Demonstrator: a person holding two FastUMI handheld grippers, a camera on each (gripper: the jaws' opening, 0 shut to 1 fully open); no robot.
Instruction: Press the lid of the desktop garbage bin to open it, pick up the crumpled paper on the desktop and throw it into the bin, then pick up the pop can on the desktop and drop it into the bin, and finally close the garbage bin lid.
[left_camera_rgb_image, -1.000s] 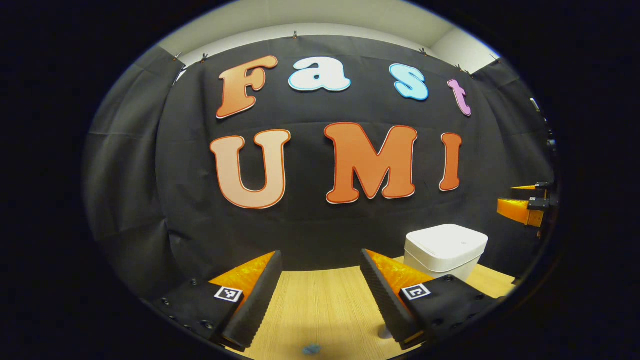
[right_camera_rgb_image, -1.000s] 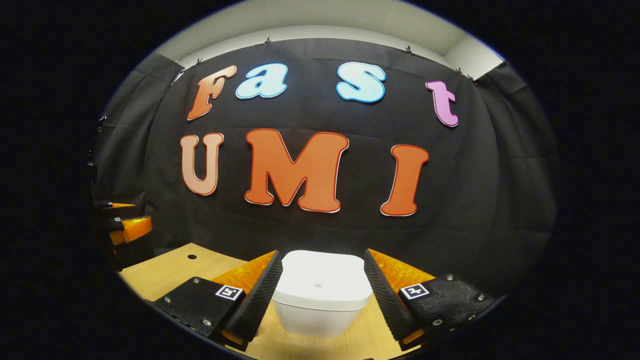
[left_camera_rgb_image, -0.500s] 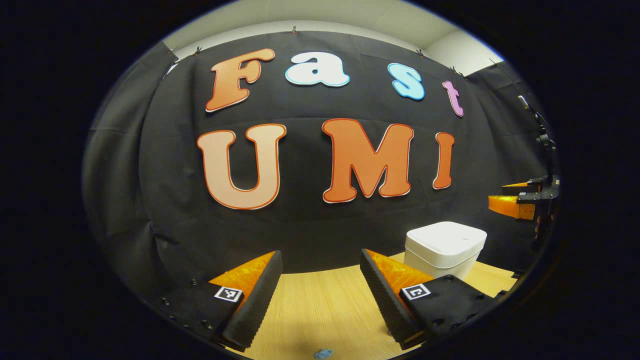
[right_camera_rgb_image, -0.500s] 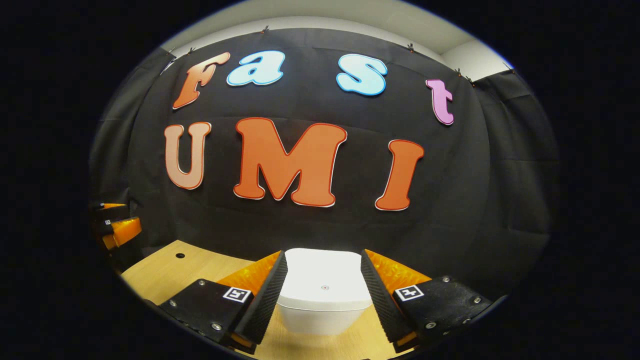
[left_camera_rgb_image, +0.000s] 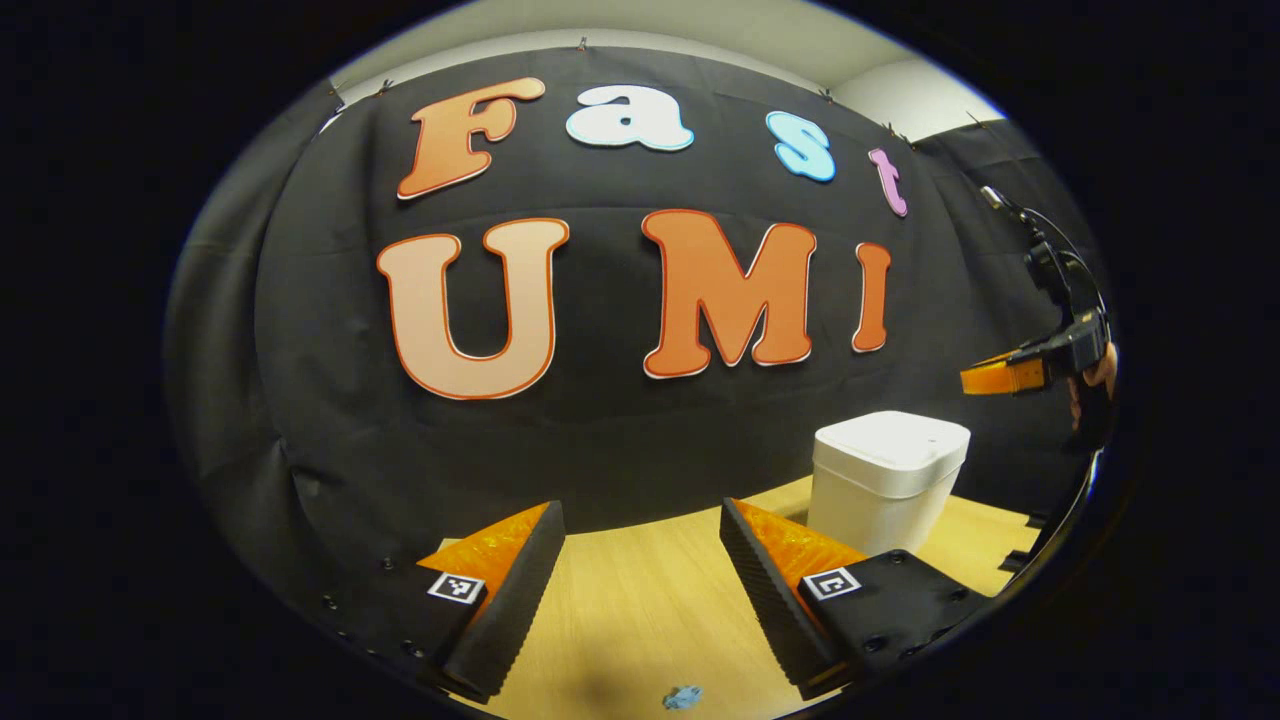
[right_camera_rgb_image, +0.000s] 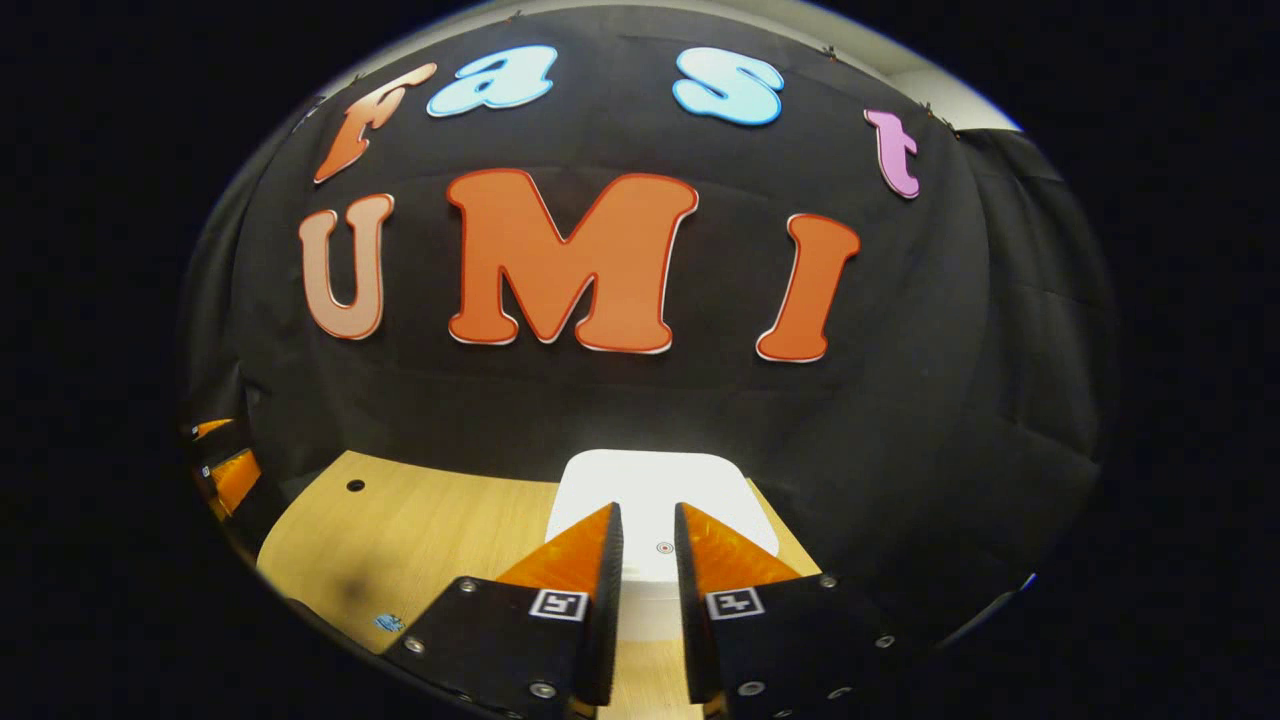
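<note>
The white desktop bin (left_camera_rgb_image: 885, 470) stands on the wooden table (left_camera_rgb_image: 640, 610) with its lid down, at the right in the left gripper view. My left gripper (left_camera_rgb_image: 640, 510) hangs open above the table, left of the bin, with nothing between its fingers. In the right gripper view the bin lid (right_camera_rgb_image: 650, 475) lies straight ahead and just below my right gripper (right_camera_rgb_image: 646, 512). Its fingers are drawn almost together and hold nothing. A small round mark (right_camera_rgb_image: 664, 547) on the lid shows in the narrow gap. The right gripper (left_camera_rgb_image: 1010, 378) also shows above and right of the bin.
A tiny blue scrap (left_camera_rgb_image: 683, 697) lies on the table near the front edge, also seen as a blue scrap (right_camera_rgb_image: 388, 622) at lower left. A small round hole (right_camera_rgb_image: 355, 485) sits in the tabletop. The left gripper (right_camera_rgb_image: 225, 470) shows at the far left. The black cloth wall stands close behind the bin.
My right gripper has gone from wide open to nearly shut and tilted down over the bin lid. My left gripper has drifted slightly and stays open.
</note>
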